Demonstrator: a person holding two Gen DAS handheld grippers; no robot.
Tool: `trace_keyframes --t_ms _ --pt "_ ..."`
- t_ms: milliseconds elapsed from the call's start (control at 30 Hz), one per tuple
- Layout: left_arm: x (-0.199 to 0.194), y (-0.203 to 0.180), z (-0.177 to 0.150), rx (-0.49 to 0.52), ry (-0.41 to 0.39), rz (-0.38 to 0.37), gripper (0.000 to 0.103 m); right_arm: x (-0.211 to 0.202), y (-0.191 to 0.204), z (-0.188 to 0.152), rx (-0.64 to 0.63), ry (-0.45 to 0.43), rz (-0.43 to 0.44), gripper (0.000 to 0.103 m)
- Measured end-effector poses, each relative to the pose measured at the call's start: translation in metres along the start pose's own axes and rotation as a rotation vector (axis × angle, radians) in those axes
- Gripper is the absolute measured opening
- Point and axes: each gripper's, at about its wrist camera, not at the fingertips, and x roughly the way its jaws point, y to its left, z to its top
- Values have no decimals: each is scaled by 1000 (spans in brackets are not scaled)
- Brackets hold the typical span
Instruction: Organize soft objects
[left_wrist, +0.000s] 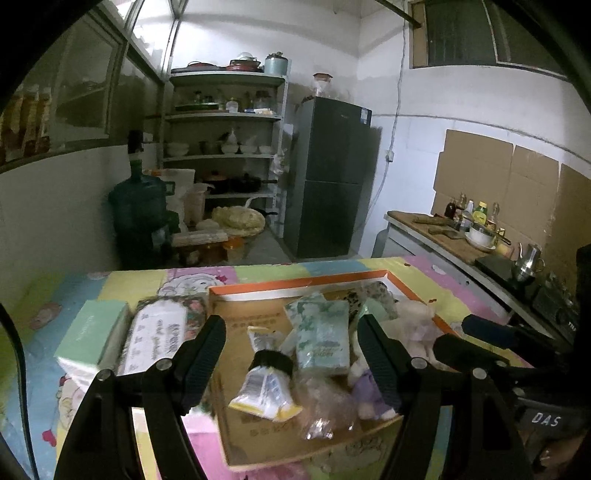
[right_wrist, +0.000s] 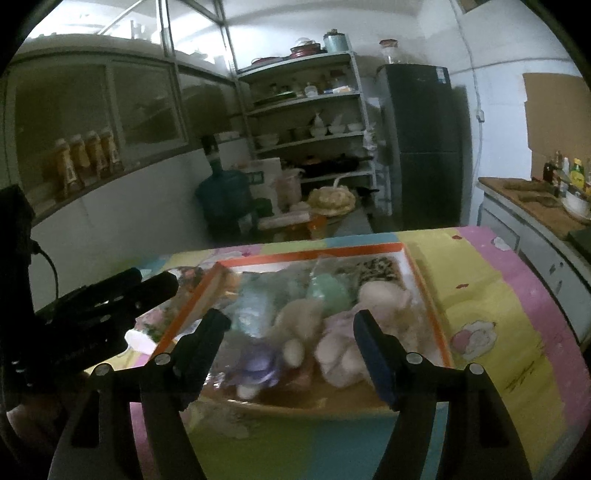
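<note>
An orange-rimmed cardboard box (left_wrist: 295, 282) sits on the table and holds soft things: a yellow-white tube with a black cap (left_wrist: 266, 387), a green-white tissue pack (left_wrist: 323, 334), a clear bag (left_wrist: 319, 406) and plush toys (left_wrist: 369, 391). My left gripper (left_wrist: 291, 339) is open above the box, over the tube. My right gripper (right_wrist: 291, 332) is open above the plush toys (right_wrist: 340, 343) in the box (right_wrist: 428, 295). The right gripper also shows at the right of the left wrist view (left_wrist: 476, 336). Both are empty.
A mint box (left_wrist: 92, 332) and a floral tissue pack (left_wrist: 159, 336) lie left of the cardboard box on the colourful cartoon tablecloth (right_wrist: 498, 295). Beyond the table are a water jug (left_wrist: 138, 206), shelves (left_wrist: 225, 147), a fridge (left_wrist: 328, 177) and a counter (left_wrist: 461, 236).
</note>
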Motion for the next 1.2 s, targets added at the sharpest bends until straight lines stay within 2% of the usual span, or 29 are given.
trace_keyframes --t_ms 133,633,867,1200 --pt "-11 7 -6 1 0 6 73 -2 15 -5 2 -2 5 78" --pt "-63 33 -25 25 -33 52 73 -20 72 -19 -7 -40 25 79" --pt "-88 44 -40 10 -45 112 73 -30 94 -30 -7 -53 20 79" --pt "-127 64 -66 -22 -75 264 73 -45 123 -49 -42 -65 -40 79"
